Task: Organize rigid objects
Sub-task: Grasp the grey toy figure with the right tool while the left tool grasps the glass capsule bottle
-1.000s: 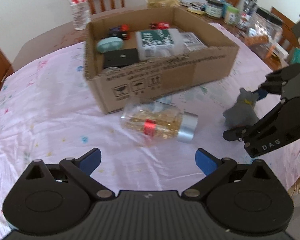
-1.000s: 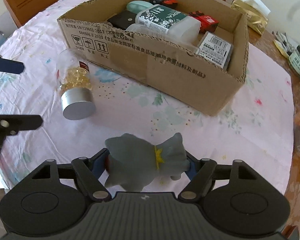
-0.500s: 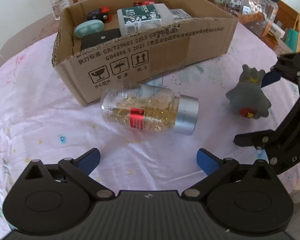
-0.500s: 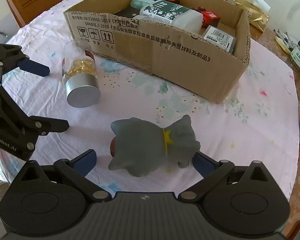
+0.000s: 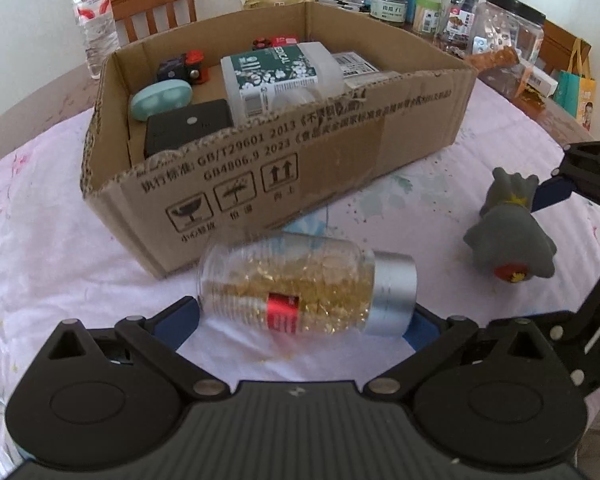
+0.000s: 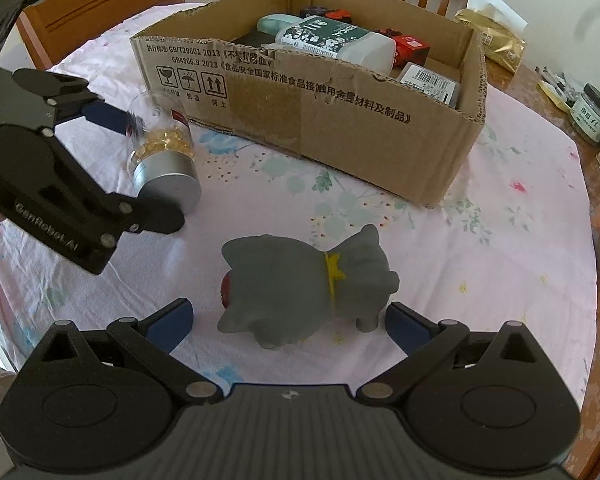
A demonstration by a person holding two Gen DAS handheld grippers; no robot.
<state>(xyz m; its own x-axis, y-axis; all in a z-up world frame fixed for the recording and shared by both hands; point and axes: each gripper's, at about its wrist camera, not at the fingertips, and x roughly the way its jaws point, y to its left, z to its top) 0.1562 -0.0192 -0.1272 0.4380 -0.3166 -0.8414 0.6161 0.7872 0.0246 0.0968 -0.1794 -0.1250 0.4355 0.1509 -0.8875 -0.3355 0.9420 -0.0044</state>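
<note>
Gold-capsule jar (image 5: 306, 286) beside the cardboard box (image 5: 300, 168) now sits between our wide left fingers (image 5: 180, 318), ready for gripping.

Clear glossy plastic capsule jar (image 5: 296, 284) with brushed-metal-look silver lid (image 5: 392, 292); matt grey rubbery toy (image 6: 308, 280); rough brown corrugated cardboard box (image 5: 340, 160).

the cardboard box (image 5: 284, 168) hides, behind its near wall, the lower parts of the black case (image 5: 188, 130) and the white bottle (image 5: 278, 74) inside it. the capsule jar (image 5: 304, 288) covers the tips of the left gripper (image 5: 306, 322) fingers, so contact cannot be judged (its label is blurred). in the right wrist view, the toy (image 6: 304, 284) shows only a sliver of its red mouth. the far jars' (image 5: 388, 8) labels are too small to read, and the water bottle (image 5: 94, 16) is cut off at the top.
</note>
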